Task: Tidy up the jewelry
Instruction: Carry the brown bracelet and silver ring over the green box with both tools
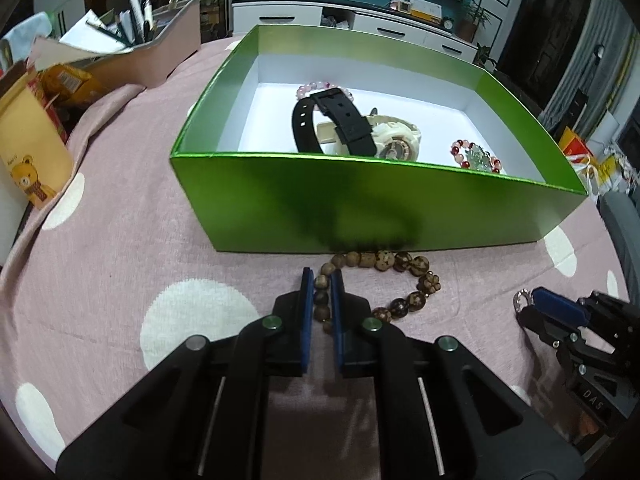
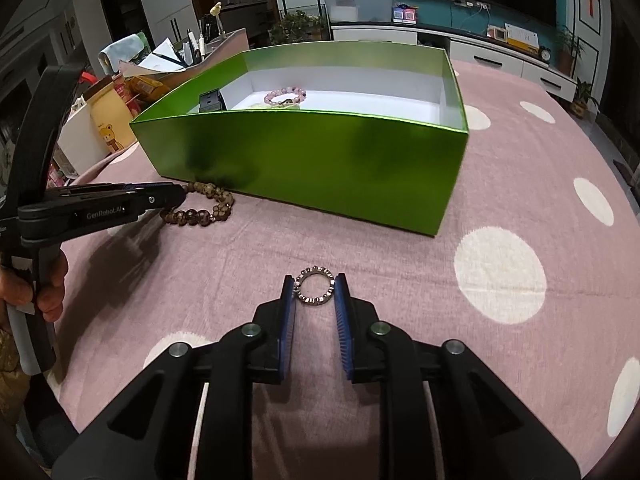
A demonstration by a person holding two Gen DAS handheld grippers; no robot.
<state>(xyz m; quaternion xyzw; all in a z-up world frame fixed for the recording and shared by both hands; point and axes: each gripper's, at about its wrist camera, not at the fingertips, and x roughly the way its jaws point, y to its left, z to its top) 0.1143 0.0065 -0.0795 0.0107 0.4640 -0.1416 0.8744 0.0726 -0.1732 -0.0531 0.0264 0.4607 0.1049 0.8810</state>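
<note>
A brown wooden-bead bracelet [image 1: 384, 260] lies on the pink dotted cloth against the front wall of the green box [image 1: 360, 208]. My left gripper [image 1: 322, 280] is shut on its left side, with beads pinched between the blue pads. In the right wrist view the left gripper [image 2: 182, 194] and the bracelet [image 2: 200, 214] appear at the left. A small silver studded ring [image 2: 316, 301] sits between the fingertips of my right gripper [image 2: 316, 284], right against the left pad; the jaws stand just wider than the ring. From the left wrist, the right gripper [image 1: 528, 306] and the ring [image 1: 523, 299] show at right.
Inside the box are a black watch strap [image 1: 316, 120], a cream watch [image 1: 396, 140], a pink bead bracelet [image 1: 320, 87] and a red bead bracelet [image 1: 476, 156]. A pink organiser with pens [image 1: 160, 52] and snack packets [image 1: 68, 80] stand at the left. A hand [image 2: 48, 284] holds the left gripper's handle.
</note>
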